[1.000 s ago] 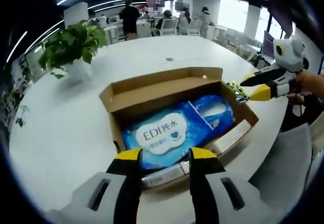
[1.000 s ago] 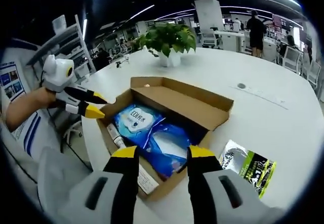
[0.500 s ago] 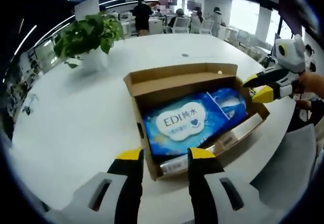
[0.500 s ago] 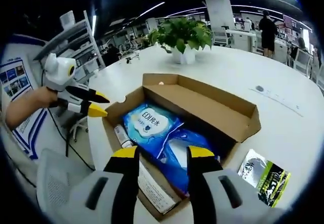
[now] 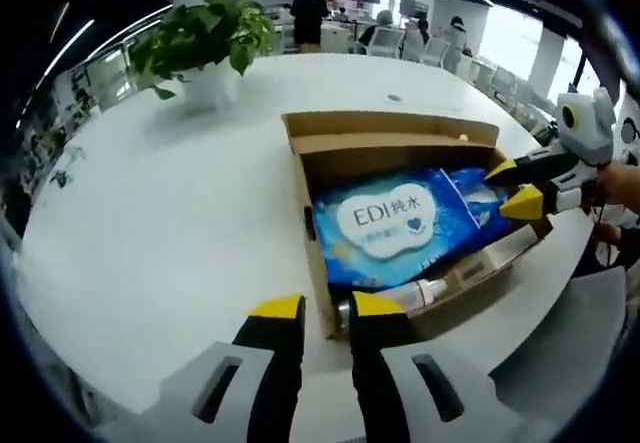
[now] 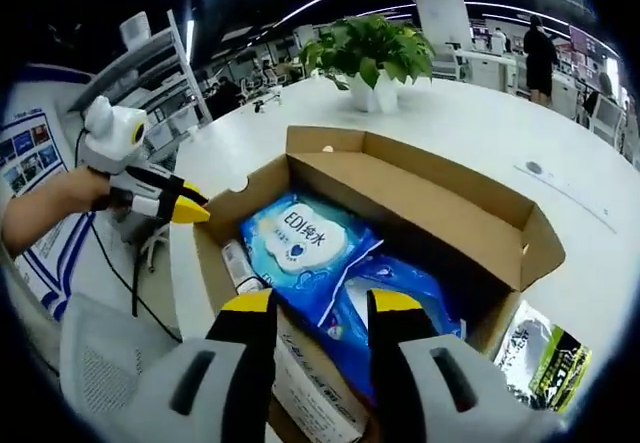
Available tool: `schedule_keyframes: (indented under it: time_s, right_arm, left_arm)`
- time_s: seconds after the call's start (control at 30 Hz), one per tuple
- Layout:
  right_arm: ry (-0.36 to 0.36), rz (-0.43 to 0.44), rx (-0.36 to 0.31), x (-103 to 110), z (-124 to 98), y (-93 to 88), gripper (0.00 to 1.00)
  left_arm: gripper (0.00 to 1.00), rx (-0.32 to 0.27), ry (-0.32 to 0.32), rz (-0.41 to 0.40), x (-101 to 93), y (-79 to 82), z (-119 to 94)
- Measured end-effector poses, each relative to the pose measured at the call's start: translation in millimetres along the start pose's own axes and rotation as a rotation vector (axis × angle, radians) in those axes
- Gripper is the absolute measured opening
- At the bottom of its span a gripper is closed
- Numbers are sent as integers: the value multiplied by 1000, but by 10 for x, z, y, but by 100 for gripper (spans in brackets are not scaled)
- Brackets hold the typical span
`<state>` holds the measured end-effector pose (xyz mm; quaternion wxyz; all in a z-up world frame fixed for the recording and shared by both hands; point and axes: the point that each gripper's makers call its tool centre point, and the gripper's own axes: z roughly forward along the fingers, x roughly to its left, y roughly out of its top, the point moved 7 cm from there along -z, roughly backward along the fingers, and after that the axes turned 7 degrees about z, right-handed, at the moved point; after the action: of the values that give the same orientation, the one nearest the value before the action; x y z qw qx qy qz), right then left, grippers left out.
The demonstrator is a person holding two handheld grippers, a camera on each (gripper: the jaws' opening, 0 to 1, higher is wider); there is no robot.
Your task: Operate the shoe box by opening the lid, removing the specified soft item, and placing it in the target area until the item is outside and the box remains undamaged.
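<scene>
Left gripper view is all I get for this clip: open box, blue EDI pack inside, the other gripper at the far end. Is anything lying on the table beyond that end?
Observer: Yes. A green-and-black packet lies flat on the table just outside the box, on the right gripper's side.
Operator: And where does the left gripper sit, seen from over there?
Observer: In the right gripper view the left gripper points at the box's corner from outside it. I cannot tell whether it touches the cardboard.
Operator: Anything behind it?
Observer: A shelving rack stands beyond the table's edge.
</scene>
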<state>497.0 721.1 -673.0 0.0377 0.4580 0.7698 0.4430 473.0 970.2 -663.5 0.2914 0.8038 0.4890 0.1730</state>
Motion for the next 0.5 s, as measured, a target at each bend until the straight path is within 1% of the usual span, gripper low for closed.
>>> schedule_keyframes:
  time_s: [0.07, 0.1, 0.2, 0.5]
  right_arm:
    - [6, 2, 1, 6, 44, 12, 33]
    - [7, 2, 2, 5, 64, 15, 33]
    - [10, 3, 14, -8, 132, 15, 33]
    - [22, -1, 34, -21, 295, 23, 32]
  left_arm:
    - [11, 3, -3, -14, 10, -25, 13]
    - [9, -5, -12, -36, 9, -27, 20]
    - [5, -8, -32, -67, 6, -29, 26]
    - [4, -8, -46, -73, 3, -40, 39]
